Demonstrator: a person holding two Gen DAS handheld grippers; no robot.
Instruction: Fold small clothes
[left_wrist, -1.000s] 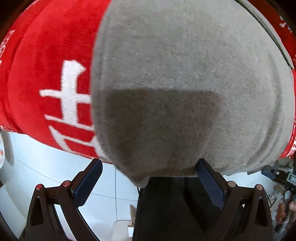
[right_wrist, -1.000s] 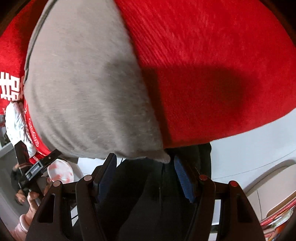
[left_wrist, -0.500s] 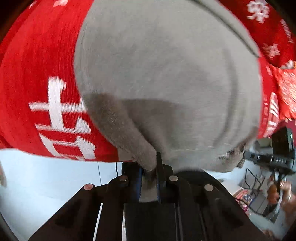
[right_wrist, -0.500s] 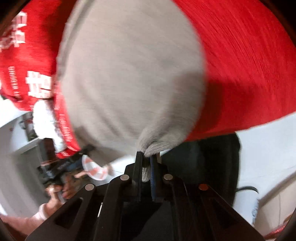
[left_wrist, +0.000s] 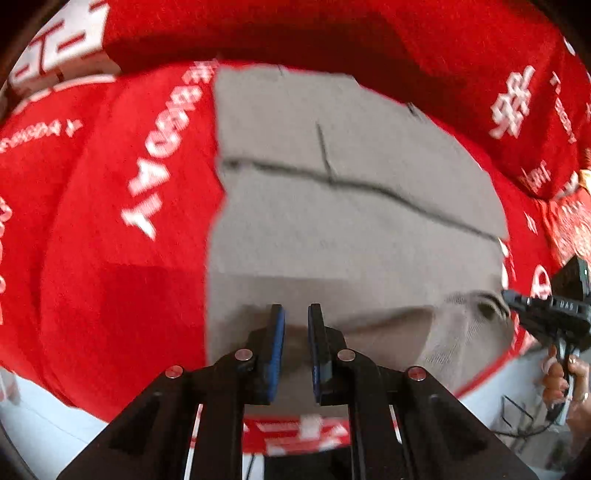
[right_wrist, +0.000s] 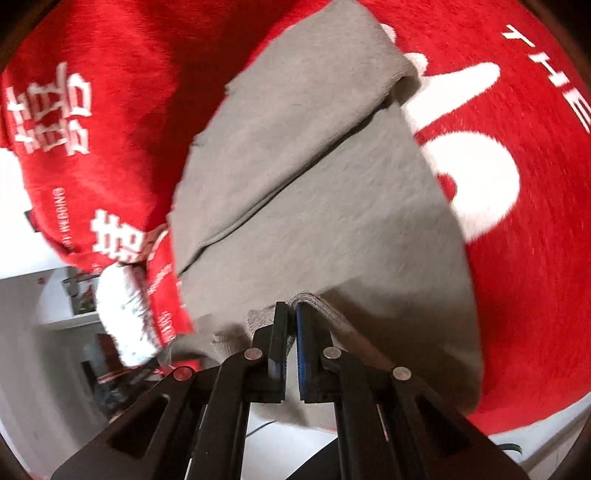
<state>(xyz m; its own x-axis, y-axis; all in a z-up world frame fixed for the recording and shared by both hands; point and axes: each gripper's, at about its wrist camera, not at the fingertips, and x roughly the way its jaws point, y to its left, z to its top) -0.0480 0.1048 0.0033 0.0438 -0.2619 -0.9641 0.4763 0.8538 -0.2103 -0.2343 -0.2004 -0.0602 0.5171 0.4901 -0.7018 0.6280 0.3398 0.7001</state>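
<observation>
So my left gripper (left_wrist: 295, 332) sits low over the near edge of the grey garment (left_wrist: 332, 221), fingers a small gap apart with nothing pinched between them. The garment lies flat on the red blanket (left_wrist: 103, 258) with white lettering, and there's already a fold seam running across it, so I'd guess one fold is in. Over on the right, my right gripper (right_wrist: 290, 314) is clamped down on the ribbed hem, corner lifted a bit off the blanket. Probably left to do: carry that hem across and flatten it out. No baskets or bins I can see, just a white crumpled thing (right_wrist: 125, 317) at the blanket's edge.
</observation>
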